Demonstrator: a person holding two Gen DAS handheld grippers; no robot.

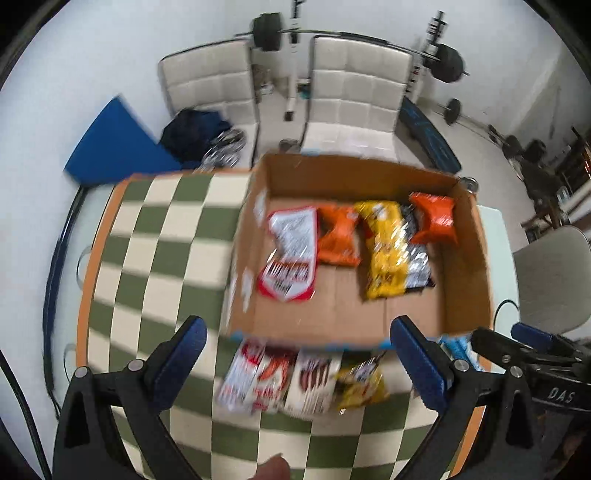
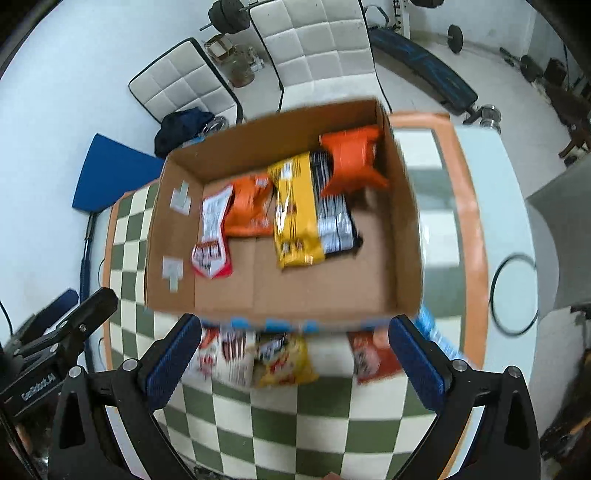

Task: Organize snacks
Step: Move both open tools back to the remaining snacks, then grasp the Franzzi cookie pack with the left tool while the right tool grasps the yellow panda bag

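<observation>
A green-and-cream checkered table carries an open cardboard box, seen from above through motion blur. At the left of the box floor lies a red-and-white snack packet, then an orange packet, a yellow packet overlapping a black-and-silver packet, and, at the right, a second orange packet leaning near the box's right wall. On the table just in front of the box lies a loose row: red-and-white packets, a white-and-brown packet and a small yellow packet. The right wrist view shows one more, a red packet, further right in that row, with a light blue packet at the box's near right corner. The left gripper hangs above the loose row, its blue-padded jaws spread wide with nothing clamped between them. The right gripper stands just beside it, jaws likewise wide apart and empty. White quilted chairs and barbell weights stand behind the table.
</observation>
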